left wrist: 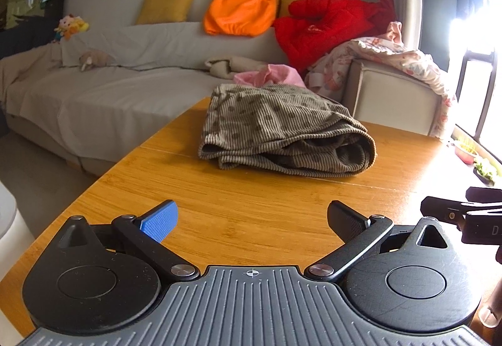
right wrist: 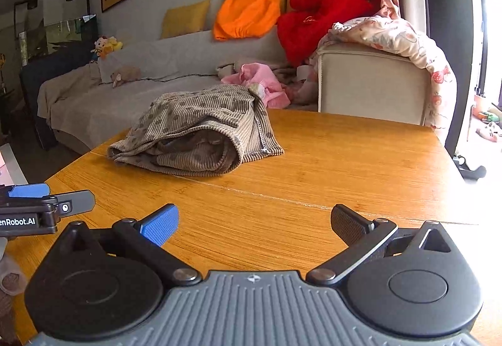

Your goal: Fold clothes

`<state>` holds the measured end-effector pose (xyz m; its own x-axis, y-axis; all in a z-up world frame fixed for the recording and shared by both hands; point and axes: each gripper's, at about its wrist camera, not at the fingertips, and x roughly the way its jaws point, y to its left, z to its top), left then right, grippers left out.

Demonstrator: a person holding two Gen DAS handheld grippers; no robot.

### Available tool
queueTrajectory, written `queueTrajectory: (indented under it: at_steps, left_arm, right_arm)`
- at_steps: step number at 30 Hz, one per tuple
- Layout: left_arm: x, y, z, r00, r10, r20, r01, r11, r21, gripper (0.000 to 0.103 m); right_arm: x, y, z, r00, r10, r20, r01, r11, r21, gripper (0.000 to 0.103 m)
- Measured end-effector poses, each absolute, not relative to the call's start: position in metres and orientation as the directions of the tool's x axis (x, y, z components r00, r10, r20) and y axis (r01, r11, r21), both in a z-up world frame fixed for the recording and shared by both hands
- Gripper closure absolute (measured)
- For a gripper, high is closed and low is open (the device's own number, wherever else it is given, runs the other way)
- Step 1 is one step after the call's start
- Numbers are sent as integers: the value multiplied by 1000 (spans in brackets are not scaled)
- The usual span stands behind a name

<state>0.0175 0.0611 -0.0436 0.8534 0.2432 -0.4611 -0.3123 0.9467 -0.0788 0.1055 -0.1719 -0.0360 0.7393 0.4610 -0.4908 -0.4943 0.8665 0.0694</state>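
**Both grippers wide open, garment folded on the table**

So the garment (left wrist: 282,129) was a tan ribbed thing with darker spots, sitting folded into a thick bundle on the wooden table (left wrist: 219,204), toward the far side near the sofa (left wrist: 109,85). From the right wrist view you could see a stitched edge flopped out on the bundle's right side.

The left gripper (left wrist: 252,222) had its jaws spread wide with nothing in them, just hanging over bare tabletop, well apart from the garment. Same deal with the right gripper (right wrist: 254,225): fully spread, empty, over bare wood on the near side.

They sat side by side, each one poking into the edge of the other's view.

Behind it all the sofa was a mess: orange cushion (left wrist: 240,10), red jacket (left wrist: 317,29), something pink (left wrist: 266,76), and a floral blanket (left wrist: 392,60) over the armrest.
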Motion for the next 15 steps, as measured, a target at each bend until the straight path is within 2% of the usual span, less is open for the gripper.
queueTrajectory:
  at_steps: [6,15]
  left_arm:
    - [16,57,-40,866,263,-424,-318,946,-63,0]
    - [20,51,-39,853,261,-452,-296,955,-6,0]
  right_arm:
    - [100,-169,-34,773,458,-439,-494,868,36,0]
    - [107,-169,-35,745,470,-474,-505,861,60,0]
